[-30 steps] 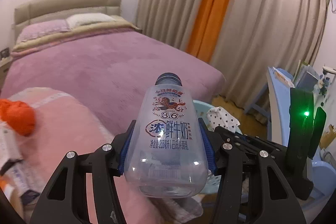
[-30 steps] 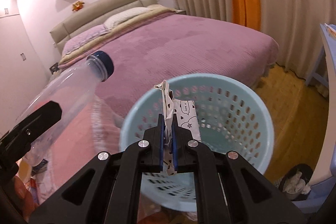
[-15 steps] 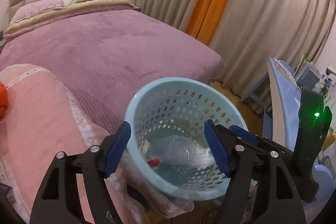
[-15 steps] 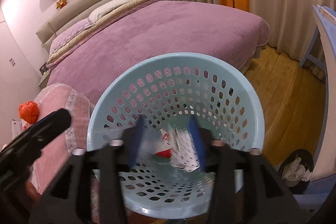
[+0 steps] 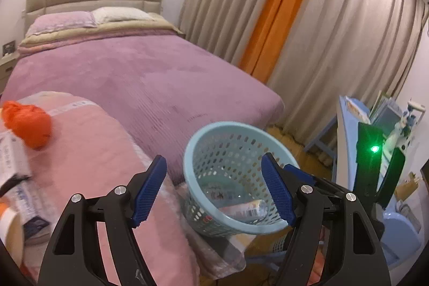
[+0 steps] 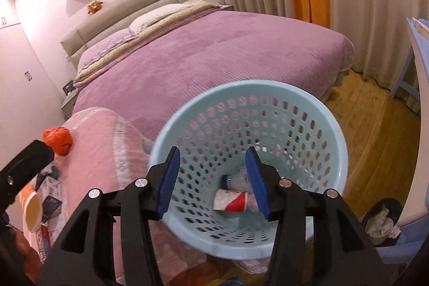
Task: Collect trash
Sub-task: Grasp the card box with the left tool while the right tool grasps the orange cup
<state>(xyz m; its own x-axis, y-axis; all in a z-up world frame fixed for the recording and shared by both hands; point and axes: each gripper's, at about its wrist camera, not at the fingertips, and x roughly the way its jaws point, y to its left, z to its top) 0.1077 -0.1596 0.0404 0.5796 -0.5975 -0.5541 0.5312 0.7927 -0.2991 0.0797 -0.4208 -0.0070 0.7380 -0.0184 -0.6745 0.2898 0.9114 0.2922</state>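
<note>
Both tongs stand apart and empty — the left gripper (image 5: 214, 192) and the right gripper (image 6: 213, 178) over the pale blue perforated plastic basket (image 6: 332, 130), where the clear plastic bottle (image 5: 245, 208) lies beside a red-and-white paper cup (image 6: 230, 201).

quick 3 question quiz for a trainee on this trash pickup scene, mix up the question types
1. True or false: the left gripper is open and holds nothing.
2. Multiple choice: where does the clear plastic bottle lie? A) on the purple bed B) inside the light blue perforated basket C) between the right gripper's fingers
3. Short answer: which crumpled orange item sits on the pink blanket, apart from the basket?

Key
1. True. The right gripper is open too.
2. B. The bottle rests at the basket's bottom beside a red and white paper cup.
3. A crumpled orange bag, not yet collected.
</note>
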